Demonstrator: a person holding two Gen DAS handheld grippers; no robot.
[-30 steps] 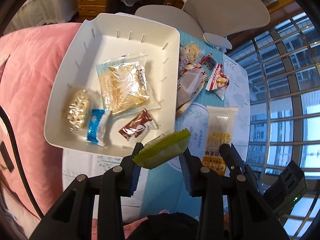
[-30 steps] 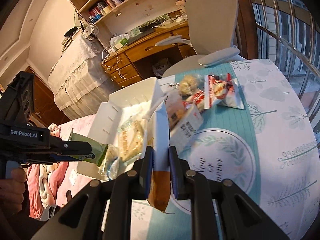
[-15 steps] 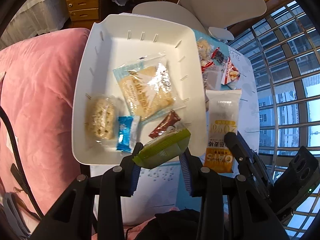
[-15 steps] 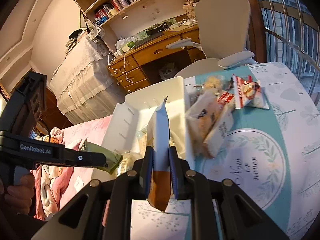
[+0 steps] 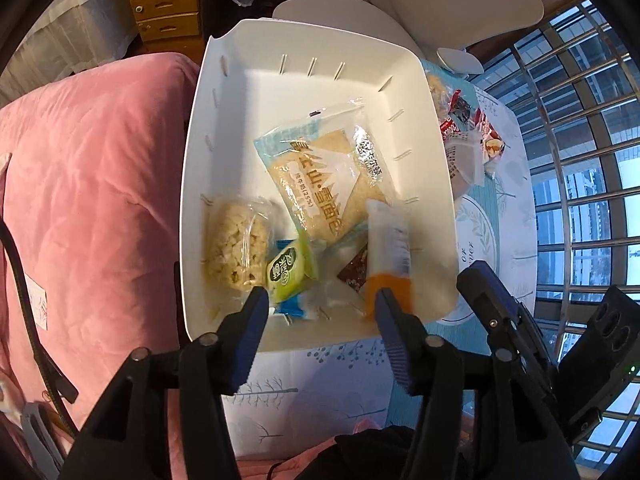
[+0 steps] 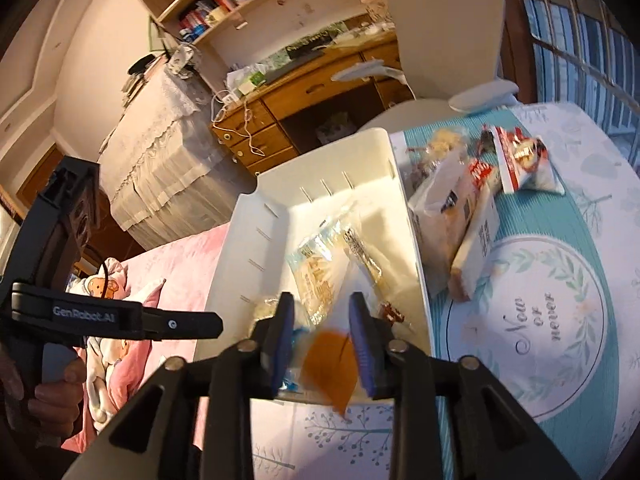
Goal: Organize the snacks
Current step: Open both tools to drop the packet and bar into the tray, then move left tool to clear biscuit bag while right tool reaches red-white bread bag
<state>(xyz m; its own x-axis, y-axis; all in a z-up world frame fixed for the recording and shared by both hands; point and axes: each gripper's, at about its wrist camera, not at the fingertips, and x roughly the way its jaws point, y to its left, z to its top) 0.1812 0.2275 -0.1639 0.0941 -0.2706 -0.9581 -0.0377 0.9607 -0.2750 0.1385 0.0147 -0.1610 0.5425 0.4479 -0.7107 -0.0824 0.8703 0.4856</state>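
A white bin holds several snacks: a large clear cracker pack, a puffed rice cake, a green packet, a blue packet and a brown packet. My left gripper is open and empty above the bin's near edge. A white-and-orange packet is blurred, dropping into the bin. My right gripper is open, with that packet's orange end falling between its fingers. The bin also shows in the right wrist view.
More snacks lie in a pile on the table's teal runner right of the bin, among them a red-and-white packet. A pink blanket lies left of the bin. A white chair stands behind the table.
Both grippers opened. The green packet dropped from the left gripper into the bin. The white-and-orange packet left the right gripper and is falling into the bin.
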